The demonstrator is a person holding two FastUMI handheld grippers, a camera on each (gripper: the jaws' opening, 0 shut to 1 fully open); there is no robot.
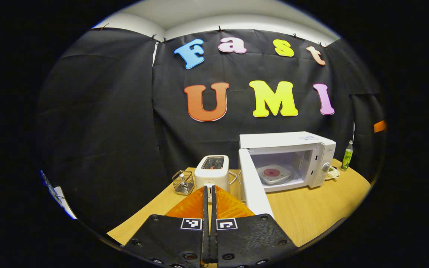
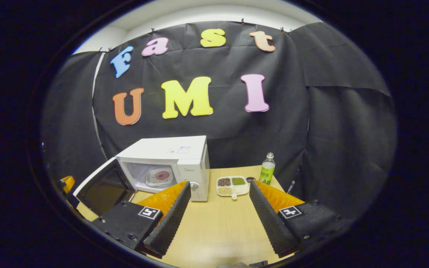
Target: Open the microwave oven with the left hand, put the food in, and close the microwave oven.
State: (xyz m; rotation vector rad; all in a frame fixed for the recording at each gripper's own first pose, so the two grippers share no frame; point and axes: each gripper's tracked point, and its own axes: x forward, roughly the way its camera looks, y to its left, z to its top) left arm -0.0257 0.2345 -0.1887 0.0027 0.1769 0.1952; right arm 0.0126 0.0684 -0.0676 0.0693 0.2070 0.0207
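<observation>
The microwave oven (image 1: 287, 160) is shown on the wooden worktop (image 1: 311, 212) with its door (image 1: 253, 188) swung wide toward the left. The food, a white plate with a red centre (image 1: 273, 174), is seen resting inside the cavity; in the right gripper view the same plate (image 2: 159, 176) is visible through the opening.

The first two steps are therefore judged complete, and the closing of the door is taken to be the step in hand. The left tool (image 1: 209, 191) is held back from the oven, level with the door's outer edge, with its fingers pressed together on nothing. The right tool (image 2: 218, 208) is held over bare worktop in front of the oven's control side, its fingers spread well apart and empty.

The next move is judged to call for the left tool being brought round to the outer face of the door and pushed until it latches; a path clear of the toaster (image 1: 212, 170) would be needed.

Beside the toaster a small wire basket (image 1: 183, 182) is seen. To the oven's right, a divided tray of grains (image 2: 232, 185) and a green-labelled bottle (image 2: 267, 168) stand close together. The worktop is enclosed by black cloth walls beneath a pale ceiling.
</observation>
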